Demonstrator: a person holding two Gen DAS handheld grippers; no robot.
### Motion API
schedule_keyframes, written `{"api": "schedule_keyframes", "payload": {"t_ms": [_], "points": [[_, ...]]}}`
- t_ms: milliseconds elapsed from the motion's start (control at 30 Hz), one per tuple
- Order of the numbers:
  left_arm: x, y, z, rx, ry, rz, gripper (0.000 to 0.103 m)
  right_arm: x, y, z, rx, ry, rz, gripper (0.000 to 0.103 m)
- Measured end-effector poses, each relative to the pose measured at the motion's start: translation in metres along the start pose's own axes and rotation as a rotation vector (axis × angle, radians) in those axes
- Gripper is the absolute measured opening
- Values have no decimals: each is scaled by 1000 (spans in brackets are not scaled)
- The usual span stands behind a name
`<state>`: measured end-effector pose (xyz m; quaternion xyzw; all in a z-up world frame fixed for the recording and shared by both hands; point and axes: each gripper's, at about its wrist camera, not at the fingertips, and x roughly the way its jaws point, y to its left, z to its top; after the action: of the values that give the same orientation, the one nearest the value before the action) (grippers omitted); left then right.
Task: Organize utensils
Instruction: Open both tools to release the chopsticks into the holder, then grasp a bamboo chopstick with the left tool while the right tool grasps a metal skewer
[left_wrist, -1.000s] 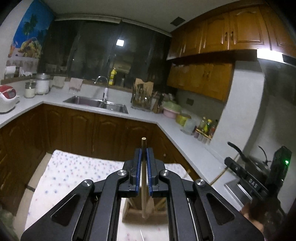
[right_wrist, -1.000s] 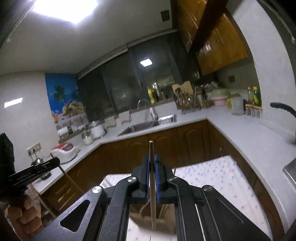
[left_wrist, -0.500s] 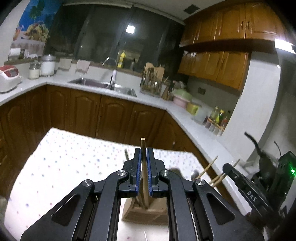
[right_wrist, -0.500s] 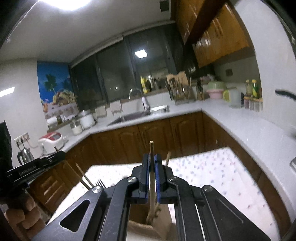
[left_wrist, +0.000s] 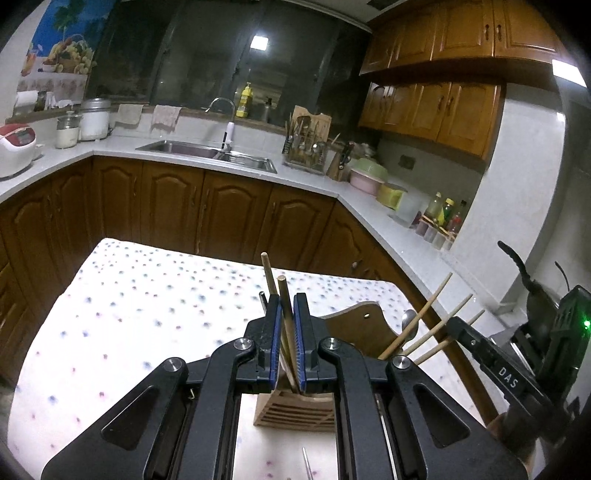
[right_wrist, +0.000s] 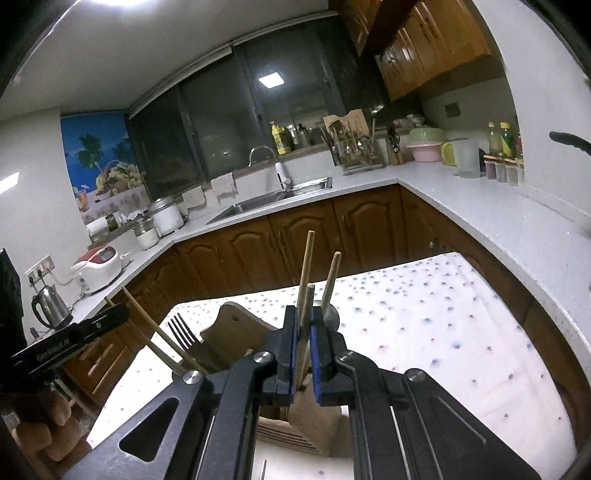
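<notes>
Item: left gripper (left_wrist: 287, 317) and right gripper (right_wrist: 304, 332), each clamped on one chopstick (left_wrist: 283, 295) over the wooden holder (left_wrist: 295, 410) directly below. I judge it best to lower them straight down and release only once their tips are seated inside.

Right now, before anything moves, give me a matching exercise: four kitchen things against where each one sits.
1 chopstick
2 fork
3 yellow bottle
4 rice cooker

A ledge behind the sink
B clamped in the left gripper
C counter beside the kettle
D prongs-up in the wooden holder

Pairs: 1-B, 2-D, 3-A, 4-C
</notes>
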<state>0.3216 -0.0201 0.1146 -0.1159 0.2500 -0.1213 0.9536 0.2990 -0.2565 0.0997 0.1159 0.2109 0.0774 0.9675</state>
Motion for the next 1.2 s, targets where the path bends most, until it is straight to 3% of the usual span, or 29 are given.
{"api": "schedule_keyframes", "payload": {"t_ms": [100,233,267,300,333,367,533,700,1200], "points": [[0,-1,1,-2,11,-1,8,0,0,0,1,3,1,8],[-7,-1,4,-20,25,-42,28,0,0,3,13,7,18,13],[-12,-2,4,-21,15,-45,32,-4,1,3,15,-1,19,22],[-18,-2,5,-20,1,-38,42,-7,1,4,15,-12,22,41],[-26,-3,5,-21,-15,-29,52,-13,1,5,15,-30,25,51],[-30,-3,5,-22,-27,-26,54,-20,1,6,18,-54,31,63],[-61,5,-2,-61,-63,-11,83,-51,-3,12,45,-134,51,87],[-85,18,-23,-90,-54,13,85,-79,-8,2,67,-163,51,98],[-112,33,-107,-121,90,83,85,-124,-20,-89,107,-22,-9,99]]}}
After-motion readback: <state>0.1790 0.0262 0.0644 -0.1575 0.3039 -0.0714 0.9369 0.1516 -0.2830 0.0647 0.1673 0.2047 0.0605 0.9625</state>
